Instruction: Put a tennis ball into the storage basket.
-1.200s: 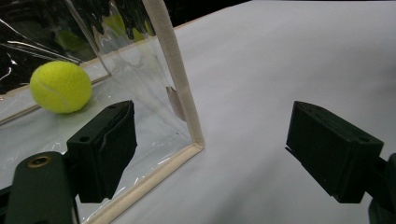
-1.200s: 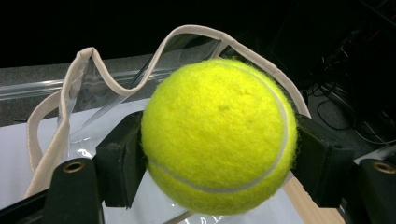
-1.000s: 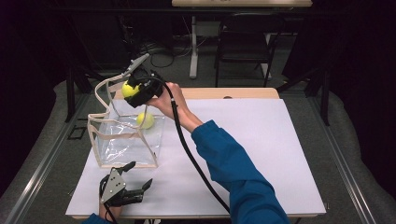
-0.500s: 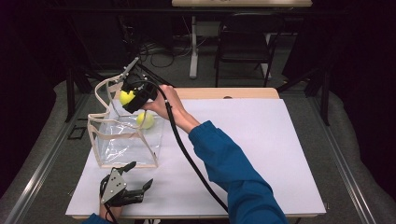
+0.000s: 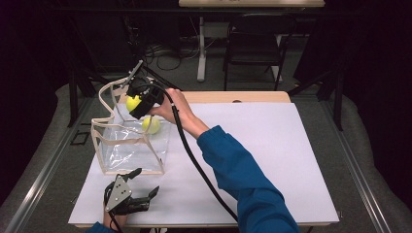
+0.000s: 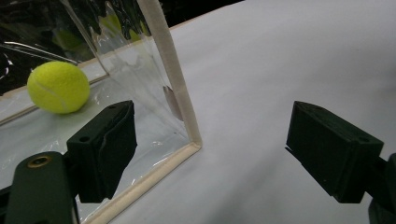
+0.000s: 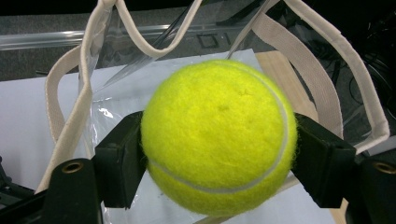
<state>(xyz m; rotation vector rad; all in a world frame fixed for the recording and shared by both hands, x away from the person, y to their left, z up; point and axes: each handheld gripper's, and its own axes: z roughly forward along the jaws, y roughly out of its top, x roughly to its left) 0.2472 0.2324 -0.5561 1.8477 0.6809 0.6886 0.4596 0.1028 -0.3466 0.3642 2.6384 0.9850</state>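
Two tennis balls are showing in the high view. One held tennis ball is sitting clamped between the jaws of the right gripper, which the person's right hand is holding above the far rim of a clear plastic tote bag. In the right gripper view, both black jaws are pressing against opposite sides of this ball, with the bag's cream handles looping behind it. A second tennis ball is lying inside the bag near its far right corner; the left gripper view is showing it through the clear wall, resting on the bag floor. The bag is standing upright on the white table at its left side. The left gripper is resting at the near left edge of the table, just beside the bag's near wall, its jaws spread wide apart and grasping nothing.
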